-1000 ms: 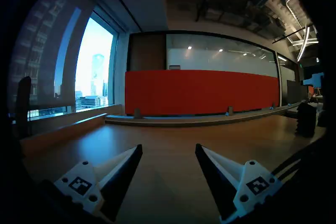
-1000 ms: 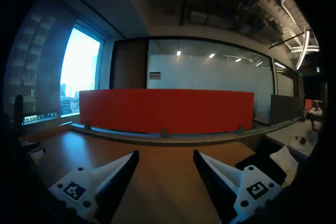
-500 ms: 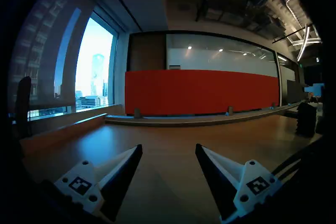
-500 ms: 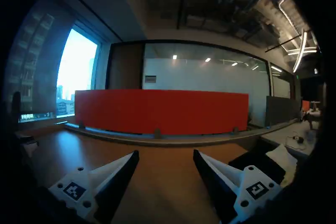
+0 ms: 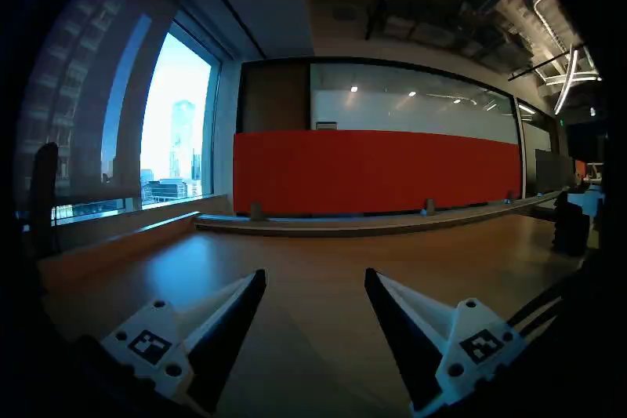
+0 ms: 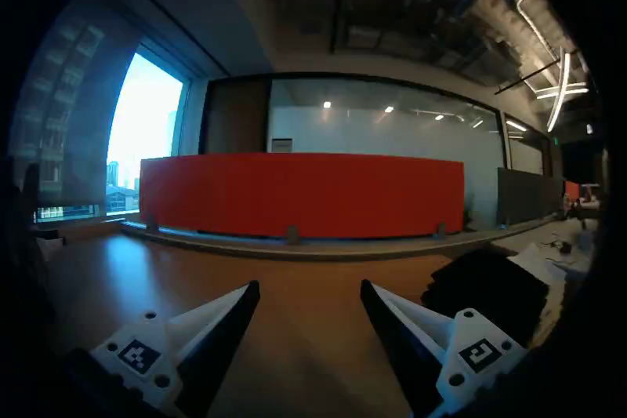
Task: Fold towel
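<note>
Wood runs bare under the left hand-held gripper (image 5: 313, 272). Its two fingers are spread wide with nothing between them, aimed across the desk (image 5: 329, 245) at the red partition (image 5: 376, 171). Off to the right of the partition, at the desk's edge, stands a dark ridged shape (image 5: 570, 228); I cannot tell what it is.

From the right hand-held gripper (image 6: 308, 283) the picture is much the same: fingers wide apart and empty, pointing at the red partition over bare desk. To the right of the partition, and nearer than it, a dark towel stack (image 6: 486, 288) lies flat on the desk, with pale sheets (image 6: 545, 257) just beyond. I take that to be the towel for folding. It looks soft, light and limp, so it should sag from any single pinch. My guess is that the sound hold is a corner or hem in each gripper, taking only the top layer, since thick cloth may bunch.
</note>
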